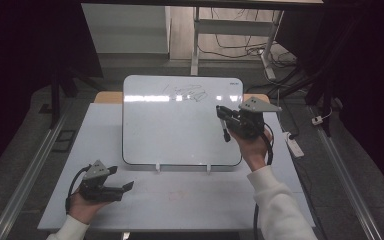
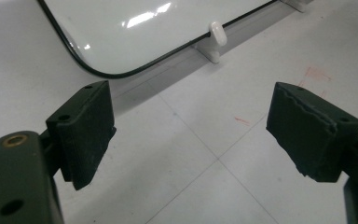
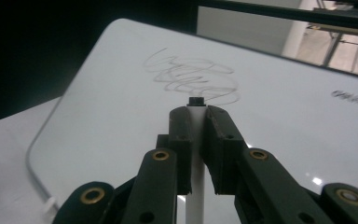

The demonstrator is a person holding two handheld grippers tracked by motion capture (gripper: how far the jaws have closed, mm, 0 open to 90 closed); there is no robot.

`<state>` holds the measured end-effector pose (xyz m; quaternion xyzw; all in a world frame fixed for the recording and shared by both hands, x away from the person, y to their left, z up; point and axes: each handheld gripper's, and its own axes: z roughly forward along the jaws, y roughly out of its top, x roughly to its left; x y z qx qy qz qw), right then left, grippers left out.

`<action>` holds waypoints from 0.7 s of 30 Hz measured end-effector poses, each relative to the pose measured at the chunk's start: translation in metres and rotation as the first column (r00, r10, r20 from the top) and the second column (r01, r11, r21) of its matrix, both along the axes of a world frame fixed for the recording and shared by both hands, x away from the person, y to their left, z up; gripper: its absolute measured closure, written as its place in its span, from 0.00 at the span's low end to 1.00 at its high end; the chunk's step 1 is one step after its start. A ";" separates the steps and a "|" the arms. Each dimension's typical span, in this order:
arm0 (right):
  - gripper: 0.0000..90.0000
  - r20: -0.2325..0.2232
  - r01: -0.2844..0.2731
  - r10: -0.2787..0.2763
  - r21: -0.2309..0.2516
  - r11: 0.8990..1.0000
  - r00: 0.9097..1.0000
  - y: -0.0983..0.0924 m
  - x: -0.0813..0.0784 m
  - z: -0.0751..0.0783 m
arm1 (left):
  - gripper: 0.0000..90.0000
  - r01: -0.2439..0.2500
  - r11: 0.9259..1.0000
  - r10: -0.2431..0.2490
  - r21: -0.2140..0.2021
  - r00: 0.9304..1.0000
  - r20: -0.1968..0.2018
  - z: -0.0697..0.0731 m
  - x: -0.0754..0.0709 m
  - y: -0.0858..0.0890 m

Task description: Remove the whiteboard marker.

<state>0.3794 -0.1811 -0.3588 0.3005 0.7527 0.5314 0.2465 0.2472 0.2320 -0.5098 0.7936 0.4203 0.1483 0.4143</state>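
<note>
Right gripper (image 3: 196, 116), jaws pinching a white marker (image 3: 195, 186) over the scribbled whiteboard (image 3: 121, 121); left gripper (image 2: 191, 135), jaws spread, above the table (image 2: 205, 186).

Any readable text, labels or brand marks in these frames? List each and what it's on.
Brand mark in the top right corner of the whiteboard: a short dark word, too blurred to read in the right gripper view and too small in the high view.
Scribble on the whiteboard: loops of pen, not letters.
Faint red marks on the table: smudges, no text.
</note>
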 end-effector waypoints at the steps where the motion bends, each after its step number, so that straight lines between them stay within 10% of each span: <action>1: 0.89 -0.003 -0.013 0.013 0.006 1.000 1.000 0.001 -0.004 -0.003 | 0.18 0.000 1.000 0.000 0.000 1.000 0.000 0.000 0.000 0.000; 21: 0.89 -0.059 -0.159 0.161 0.046 0.986 0.985 0.022 -0.050 -0.052 | 0.19 0.050 0.999 -0.050 -0.014 0.999 0.015 0.008 0.004 -0.021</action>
